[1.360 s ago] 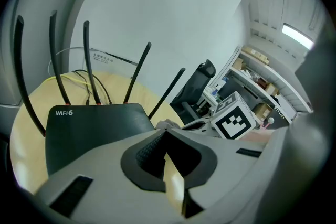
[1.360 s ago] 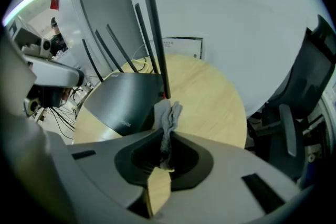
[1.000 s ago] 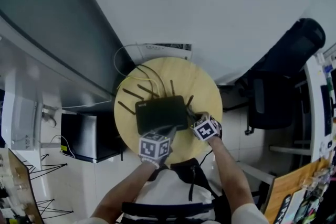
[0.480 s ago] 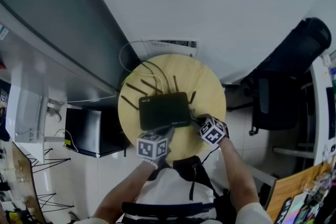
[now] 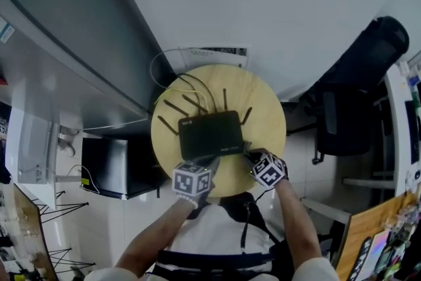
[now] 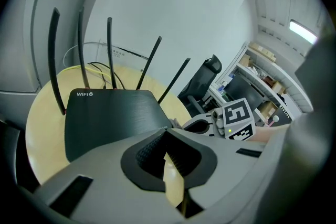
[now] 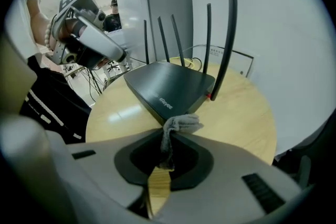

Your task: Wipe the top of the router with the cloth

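A black router (image 5: pixel 210 133) with several upright antennas sits in the middle of a round wooden table (image 5: pixel 266 116). Its top (image 6: pixel 110 115) reads "WIFI6". My left gripper (image 5: pixel 206 164) is shut at the router's near edge with nothing between its jaws (image 6: pixel 164 132). My right gripper (image 5: pixel 251 156) is shut on a small grey cloth (image 7: pixel 181 124), which bunches out just past the jaw tips at the router's near right corner (image 7: pixel 168 86). The cloth is hard to make out in the head view.
Yellow and black cables (image 5: pixel 191 85) run off the table's back edge to a wall plate (image 5: pixel 210 53). A grey cabinet (image 5: pixel 72 56) stands to the left, and a black office chair (image 5: pixel 358 85) to the right. The person's torso is close to the table's near edge.
The right gripper has drawn back a little toward the table's near edge with the cloth. The left gripper has hardly moved. The head camera has shifted slightly.
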`<state>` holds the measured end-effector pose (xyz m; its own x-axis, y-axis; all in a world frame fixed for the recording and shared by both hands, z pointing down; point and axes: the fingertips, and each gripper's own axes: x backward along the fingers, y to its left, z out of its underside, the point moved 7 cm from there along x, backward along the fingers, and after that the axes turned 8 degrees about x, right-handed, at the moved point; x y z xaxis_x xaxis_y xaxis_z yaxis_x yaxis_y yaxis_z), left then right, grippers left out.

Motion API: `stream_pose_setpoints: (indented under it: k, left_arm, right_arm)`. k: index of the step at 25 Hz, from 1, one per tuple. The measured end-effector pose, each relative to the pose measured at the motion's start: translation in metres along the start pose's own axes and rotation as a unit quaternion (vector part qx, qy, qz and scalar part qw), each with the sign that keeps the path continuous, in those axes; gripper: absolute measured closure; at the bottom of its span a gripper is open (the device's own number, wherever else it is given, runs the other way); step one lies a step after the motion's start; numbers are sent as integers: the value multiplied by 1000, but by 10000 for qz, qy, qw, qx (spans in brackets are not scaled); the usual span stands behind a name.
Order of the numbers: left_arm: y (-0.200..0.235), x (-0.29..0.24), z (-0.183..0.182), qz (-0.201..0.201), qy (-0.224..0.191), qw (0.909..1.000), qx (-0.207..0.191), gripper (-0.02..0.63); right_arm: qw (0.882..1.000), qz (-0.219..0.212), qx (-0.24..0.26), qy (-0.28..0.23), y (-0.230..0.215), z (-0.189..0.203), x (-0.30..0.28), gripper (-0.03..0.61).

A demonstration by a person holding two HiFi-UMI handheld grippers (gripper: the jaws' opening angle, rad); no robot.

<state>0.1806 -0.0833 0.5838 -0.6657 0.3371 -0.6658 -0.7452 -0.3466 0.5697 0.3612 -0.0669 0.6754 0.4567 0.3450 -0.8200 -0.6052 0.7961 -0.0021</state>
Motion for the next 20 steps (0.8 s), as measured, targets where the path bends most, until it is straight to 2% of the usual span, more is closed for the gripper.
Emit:
stream_pose_setpoints:
  k: [10,20]
  left_arm:
    - [45,40,16,128,157,9998,-10,617]
    - [75,71,24,129,259,9995,-148,617]
  right_arm:
    - [9932,586,-1004,-57,28,-8,-15,532]
    - [9899,765,-1158,-281,66,-45,-36,531]
